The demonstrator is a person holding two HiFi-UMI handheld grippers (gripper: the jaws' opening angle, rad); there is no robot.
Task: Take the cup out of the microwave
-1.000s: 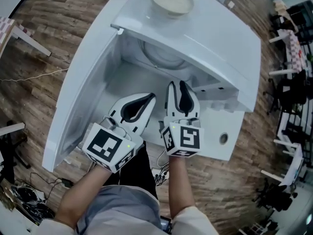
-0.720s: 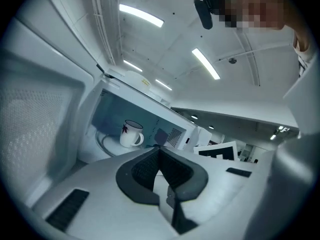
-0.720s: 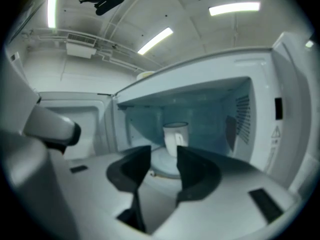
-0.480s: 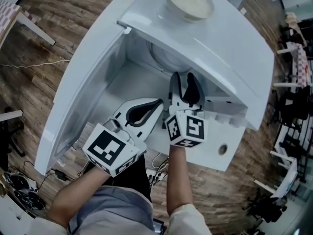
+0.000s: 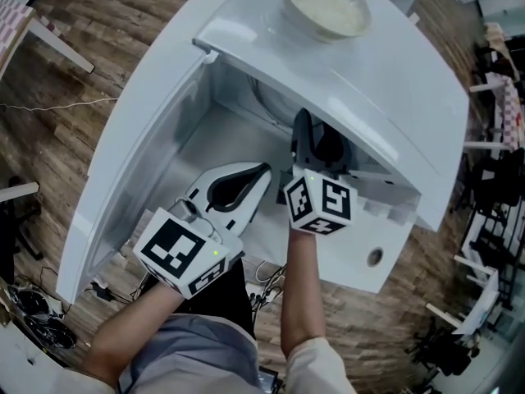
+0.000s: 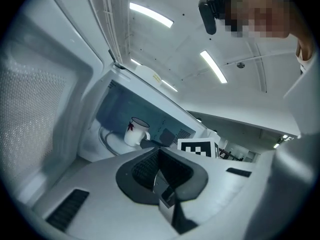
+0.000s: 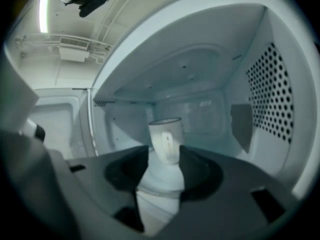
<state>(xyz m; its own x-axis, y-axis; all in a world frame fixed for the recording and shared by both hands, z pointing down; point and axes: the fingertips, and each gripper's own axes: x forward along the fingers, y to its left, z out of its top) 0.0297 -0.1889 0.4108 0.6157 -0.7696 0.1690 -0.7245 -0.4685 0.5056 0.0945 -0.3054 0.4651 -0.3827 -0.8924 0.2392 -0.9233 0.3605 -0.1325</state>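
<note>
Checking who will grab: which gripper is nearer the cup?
Right. The right gripper reaches into the microwave, its jaws just opened wider, the cup straight ahead, not yet between them. The left gripper sits outside, farther back, shut.

Rig: left gripper (image 5: 261,171) and right gripper (image 5: 316,138) have white moulded-plastic shells and black jaw pads, each capped by a white cube (image 5: 180,257) with black square markers and a small green light. Person wears a grey-blue top (image 5: 197,347), pale sleeve (image 5: 316,369), black trousers (image 5: 225,290).

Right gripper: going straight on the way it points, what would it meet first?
Likely the cup, handle toward it, in line with the gap between its fingers, which have just been opening; depth is unclear.
</note>
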